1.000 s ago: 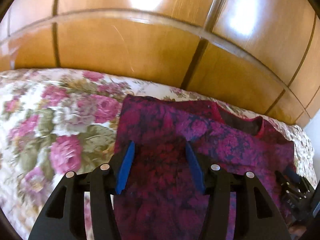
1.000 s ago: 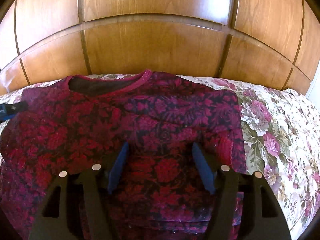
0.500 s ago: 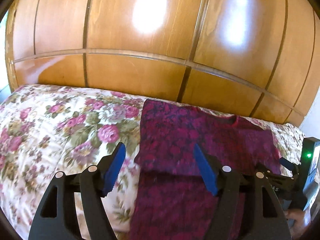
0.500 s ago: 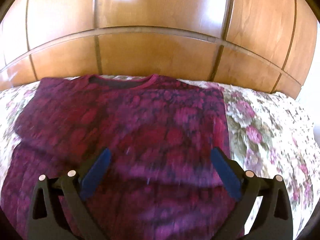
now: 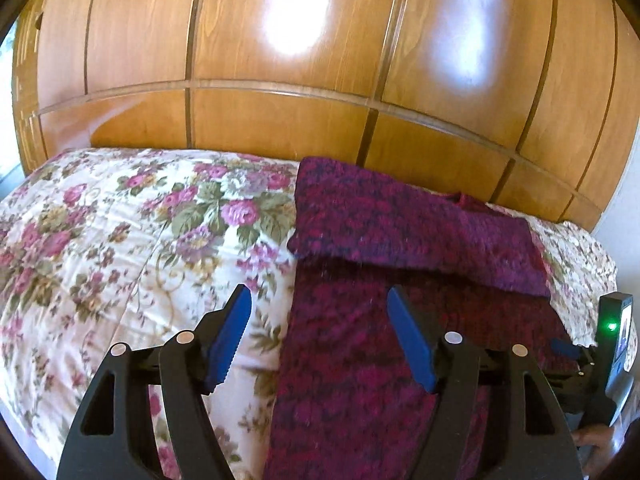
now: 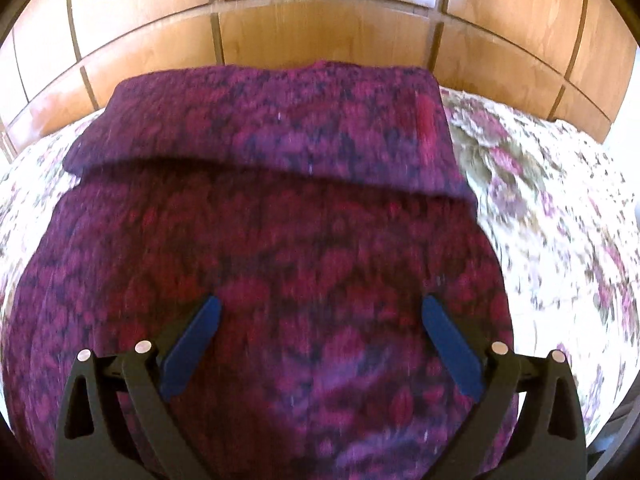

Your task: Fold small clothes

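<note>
Nearest, both hand-held grippers, left [image 5: 319, 334] and right [image 6: 318, 350], hung released above the top [image 6: 280, 280], gripping nothing. The top lay flat on the bed [image 5: 120, 240], its far end apparently doubled over into a band [image 6: 260, 136] near the headboard [image 5: 280, 128]. The lower length looked unfolded.

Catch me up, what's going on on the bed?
A person with two handheld grippers is folding a purple-red patterned top on a floral bedspread. Its upper part lies folded across in a band near the wooden headboard. The left gripper and right gripper hover above it, jaws open, holding nothing.
</note>
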Available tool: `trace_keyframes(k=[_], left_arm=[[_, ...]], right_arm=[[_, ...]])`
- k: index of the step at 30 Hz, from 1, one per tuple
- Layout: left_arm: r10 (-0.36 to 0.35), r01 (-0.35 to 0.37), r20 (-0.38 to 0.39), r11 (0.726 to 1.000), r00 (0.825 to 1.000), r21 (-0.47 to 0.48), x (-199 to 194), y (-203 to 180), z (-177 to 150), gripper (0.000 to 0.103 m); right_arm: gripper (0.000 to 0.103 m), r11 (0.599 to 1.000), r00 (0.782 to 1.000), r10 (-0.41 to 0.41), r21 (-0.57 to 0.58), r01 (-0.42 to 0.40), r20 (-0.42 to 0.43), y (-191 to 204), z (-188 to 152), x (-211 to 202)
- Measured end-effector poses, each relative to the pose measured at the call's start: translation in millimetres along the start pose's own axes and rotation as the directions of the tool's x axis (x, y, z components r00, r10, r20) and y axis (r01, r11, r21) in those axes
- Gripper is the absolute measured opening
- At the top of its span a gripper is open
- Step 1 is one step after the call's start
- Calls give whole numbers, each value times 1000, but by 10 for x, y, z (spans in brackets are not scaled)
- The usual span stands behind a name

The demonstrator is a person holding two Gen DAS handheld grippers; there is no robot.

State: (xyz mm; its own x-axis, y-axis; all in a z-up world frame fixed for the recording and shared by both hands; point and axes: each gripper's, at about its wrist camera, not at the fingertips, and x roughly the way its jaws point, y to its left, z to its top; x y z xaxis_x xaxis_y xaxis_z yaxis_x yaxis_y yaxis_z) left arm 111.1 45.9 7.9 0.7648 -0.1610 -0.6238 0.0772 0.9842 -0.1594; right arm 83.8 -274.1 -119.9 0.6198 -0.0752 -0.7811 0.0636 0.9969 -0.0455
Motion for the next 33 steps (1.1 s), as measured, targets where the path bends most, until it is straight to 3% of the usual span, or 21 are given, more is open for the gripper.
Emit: trace_keyframes(k=[12, 20, 25, 27, 29, 30, 33], left_arm=[[11, -9, -85, 1000, 996, 26, -37, 58, -453, 70], [-58, 60, -184, 998, 981, 6, -206, 337, -838, 70], [-151, 159, -277, 987, 949, 6, -371, 464, -1099, 68], [-193, 208, -330, 978, 924, 8, -430, 466, -1227, 64], [-204, 228, -360, 973, 910, 25, -473, 441, -1324, 63], [-209, 238, -372, 971, 904, 32, -479, 428, -1353, 59], [-236, 277, -416, 960, 878, 41, -466, 389, -1426, 36]], right_arm=[[101, 999, 1000, 27, 18, -27, 4, -55, -343, -224], [101, 999, 1000, 11, 32, -11, 13, -258, -489, -510], [101, 996, 999, -36, 85, 38, -19, -558, -705, -689], [100, 993, 998, -25, 110, 30, -49, -668, -827, -740], [100, 991, 997, 13, 135, -2, -79, -752, -956, -787], [97, 988, 994, 48, 152, -32, -103, -789, -1040, -807], [71, 980, 976, 137, 168, -109, -167, -789, -1228, -835]])
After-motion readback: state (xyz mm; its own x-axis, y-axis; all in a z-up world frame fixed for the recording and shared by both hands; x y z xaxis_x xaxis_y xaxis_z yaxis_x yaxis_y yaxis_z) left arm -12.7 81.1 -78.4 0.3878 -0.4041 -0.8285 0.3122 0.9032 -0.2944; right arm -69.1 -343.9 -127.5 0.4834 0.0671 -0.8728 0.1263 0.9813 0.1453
